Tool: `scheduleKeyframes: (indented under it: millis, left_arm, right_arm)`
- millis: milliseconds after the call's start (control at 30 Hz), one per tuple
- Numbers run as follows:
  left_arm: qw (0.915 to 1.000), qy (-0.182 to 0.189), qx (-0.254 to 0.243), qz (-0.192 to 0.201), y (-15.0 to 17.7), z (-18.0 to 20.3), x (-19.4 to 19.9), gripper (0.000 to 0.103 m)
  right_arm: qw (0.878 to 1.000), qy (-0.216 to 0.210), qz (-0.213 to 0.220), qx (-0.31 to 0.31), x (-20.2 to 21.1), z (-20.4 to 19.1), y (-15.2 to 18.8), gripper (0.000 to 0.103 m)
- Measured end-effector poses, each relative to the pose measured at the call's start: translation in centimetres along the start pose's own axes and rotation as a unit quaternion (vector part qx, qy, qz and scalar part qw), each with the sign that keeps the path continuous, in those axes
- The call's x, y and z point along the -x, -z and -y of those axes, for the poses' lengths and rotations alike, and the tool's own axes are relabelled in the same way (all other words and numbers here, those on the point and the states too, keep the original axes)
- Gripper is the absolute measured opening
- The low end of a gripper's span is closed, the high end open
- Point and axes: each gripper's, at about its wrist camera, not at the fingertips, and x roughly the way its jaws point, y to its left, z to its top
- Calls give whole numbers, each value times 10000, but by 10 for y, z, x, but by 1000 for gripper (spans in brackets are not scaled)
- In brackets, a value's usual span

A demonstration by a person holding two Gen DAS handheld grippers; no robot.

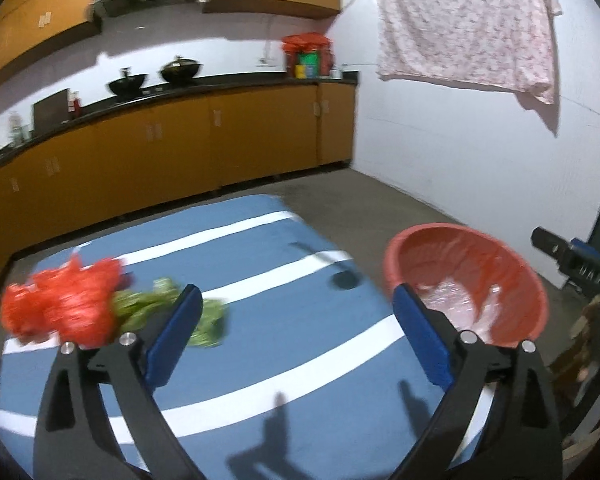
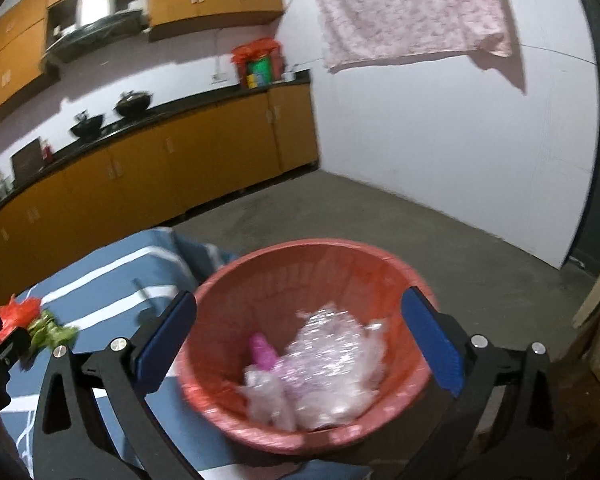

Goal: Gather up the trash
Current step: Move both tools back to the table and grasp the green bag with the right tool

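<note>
The basket (image 2: 312, 276) is a round salmon-red tub with ribbed walls, standing at the table's (image 1: 260, 360) right edge. Inside it lies a heap of crumpled clear wrap (image 2: 332, 364), glinting and blurred, with a small pink piece (image 2: 262, 350) at about 9 o'clock of the heap; what that piece is I cannot tell.

On the blue, white-striped table top, a crumpled red bag (image 1: 64, 304) lies at 9 o'clock in the left wrist view. Green leafy scraps (image 1: 168, 312) touch its right side.

The left claw (image 1: 296, 332) stands wide, with nothing between its blue pads (image 1: 176, 332). Its left pad sits in front of the green scraps, though the blur hides whether they touch. Its right pad overlaps the basket's near rim in the picture.

The right claw (image 2: 300, 344) is also spread wide and empty, hanging above the basket with the wrap showing between its pads. Neither pad appears to touch the rim.

A small dark spot (image 1: 346, 280) lies on the table at 12 o'clock from the left claw.
</note>
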Motion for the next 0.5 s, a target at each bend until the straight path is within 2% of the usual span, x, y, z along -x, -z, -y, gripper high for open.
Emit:
scheduleKeyframes:
  millis: [233, 400, 500]
  left_arm:
    - [9957, -874, 308, -65, 28, -77, 33, 96]
    - [9872, -1431, 690, -161, 45, -135, 51, 96]
    - [9805, -1745, 877, -201, 56, -165, 60, 96]
  right_arm:
    - [9968, -524, -136, 591, -2, -67, 7, 101]
    - [9918, -984, -264, 775, -7, -117, 15, 101]
    - [9859, -1216, -293, 1114, -10, -156, 21, 101]
